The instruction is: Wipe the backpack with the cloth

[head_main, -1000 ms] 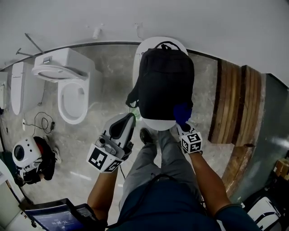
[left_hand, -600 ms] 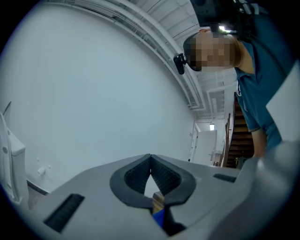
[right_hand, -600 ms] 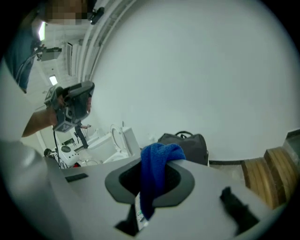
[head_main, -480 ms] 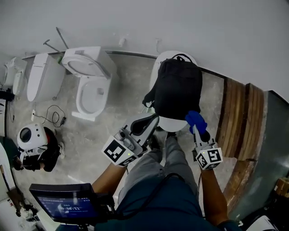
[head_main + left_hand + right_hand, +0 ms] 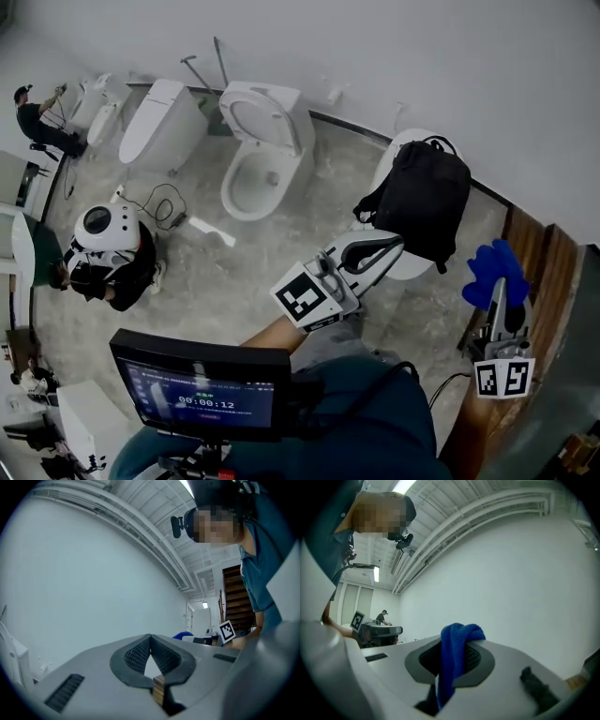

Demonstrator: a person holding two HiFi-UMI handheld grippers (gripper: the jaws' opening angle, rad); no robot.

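The black backpack [image 5: 422,202] stands upright on a white closed toilet [image 5: 411,265] against the wall. My left gripper [image 5: 396,244] points toward the backpack's lower left side with its jaws shut and nothing between them; in the left gripper view its tips [image 5: 150,637] meet, aimed up at the wall. My right gripper [image 5: 498,283] is off to the right of the backpack, apart from it, shut on the blue cloth [image 5: 493,271]. In the right gripper view the blue cloth [image 5: 456,656] hangs bunched over the jaws.
An open toilet [image 5: 262,141] and a closed one [image 5: 159,122] stand at the back left. A white round device [image 5: 98,230] with cables lies on the marble floor. Wooden steps [image 5: 536,272] rise at the right. A screen [image 5: 202,386] sits near my chest.
The right gripper with the cloth has drawn back from the backpack's lower right edge and swung right. The left gripper moved right toward the backpack. The view has shifted left.
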